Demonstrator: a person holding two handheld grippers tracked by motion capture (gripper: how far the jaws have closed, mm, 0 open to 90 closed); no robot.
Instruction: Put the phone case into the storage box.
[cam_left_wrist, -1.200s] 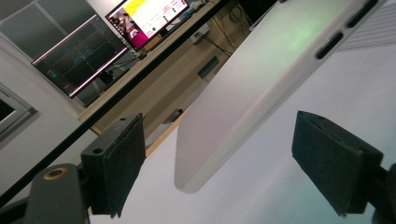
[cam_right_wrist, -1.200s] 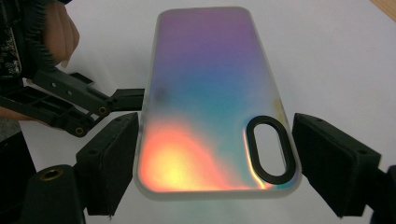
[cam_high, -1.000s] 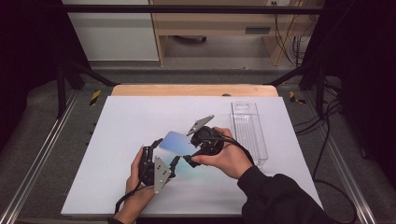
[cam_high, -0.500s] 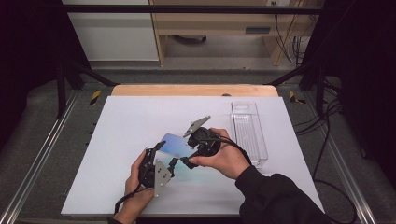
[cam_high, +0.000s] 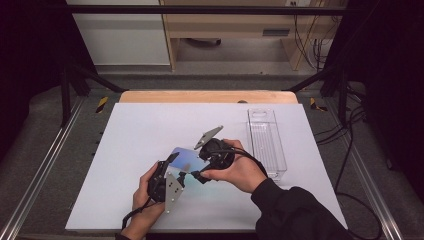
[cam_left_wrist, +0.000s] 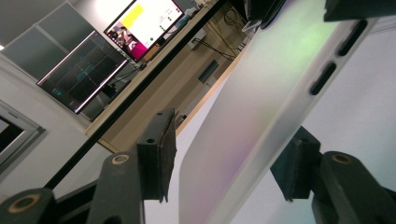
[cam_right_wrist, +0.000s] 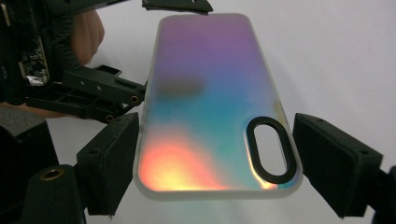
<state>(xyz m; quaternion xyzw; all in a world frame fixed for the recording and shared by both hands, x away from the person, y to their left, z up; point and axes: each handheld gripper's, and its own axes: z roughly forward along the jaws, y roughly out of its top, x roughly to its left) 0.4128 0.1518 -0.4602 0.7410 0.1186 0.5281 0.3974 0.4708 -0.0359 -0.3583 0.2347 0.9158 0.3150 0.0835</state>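
Note:
An iridescent phone case (cam_high: 186, 159) with a black oval camera cutout hangs above the white table. In the right gripper view the case (cam_right_wrist: 210, 93) lies across my right gripper (cam_right_wrist: 215, 154), with both pads pressed against its long edges. My right gripper (cam_high: 196, 164) comes in from the right in the high view. My left gripper (cam_high: 176, 167) reaches up from below left. In the left gripper view the case (cam_left_wrist: 261, 107) runs edge-on between the jaws of my left gripper (cam_left_wrist: 229, 163), and a thin gap shows beside the left pad (cam_left_wrist: 161, 149).
A clear plastic tray (cam_high: 267, 142) stands on the right side of the white table cover (cam_high: 130, 135). A wooden board edge (cam_high: 210, 96) runs along the back. Cables trail on the floor at the right. Metal rails flank the table.
My right gripper has slid left and closed in around the case. The case has dropped slightly toward the person. My left gripper has stayed about where it was.

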